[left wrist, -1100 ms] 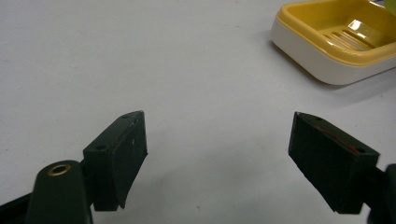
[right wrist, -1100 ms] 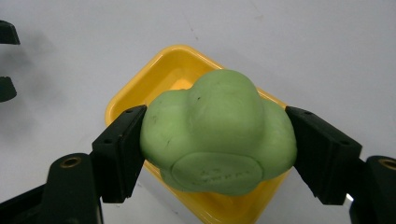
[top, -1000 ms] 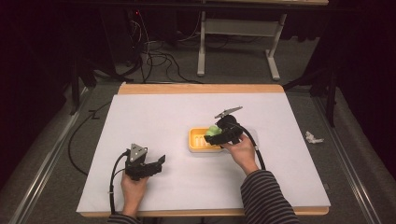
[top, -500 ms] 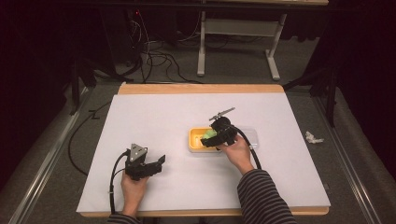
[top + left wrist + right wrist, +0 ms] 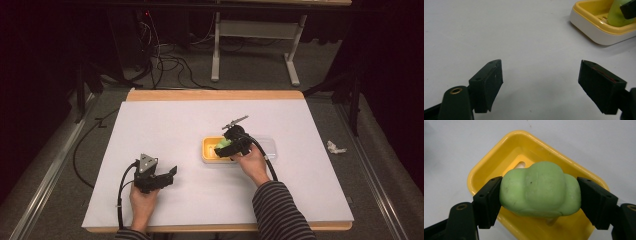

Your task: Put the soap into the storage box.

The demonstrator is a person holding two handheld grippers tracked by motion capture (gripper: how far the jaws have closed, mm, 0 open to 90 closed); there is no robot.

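One green soap bar (image 5: 540,192), one yellow dish (image 5: 499,167), two tools on the counter (image 5: 175,125). The right tool (image 5: 540,195) clamps the soap just above the dish, right of centre. The left tool (image 5: 540,82) rests near-left, jaws wide apart, gripping nothing.

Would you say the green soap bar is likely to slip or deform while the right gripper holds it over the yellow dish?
The green soap bar looks firm: its lumpy shape shows no denting at the pads. Its rounded, smooth sides could probably slip from the right gripper.
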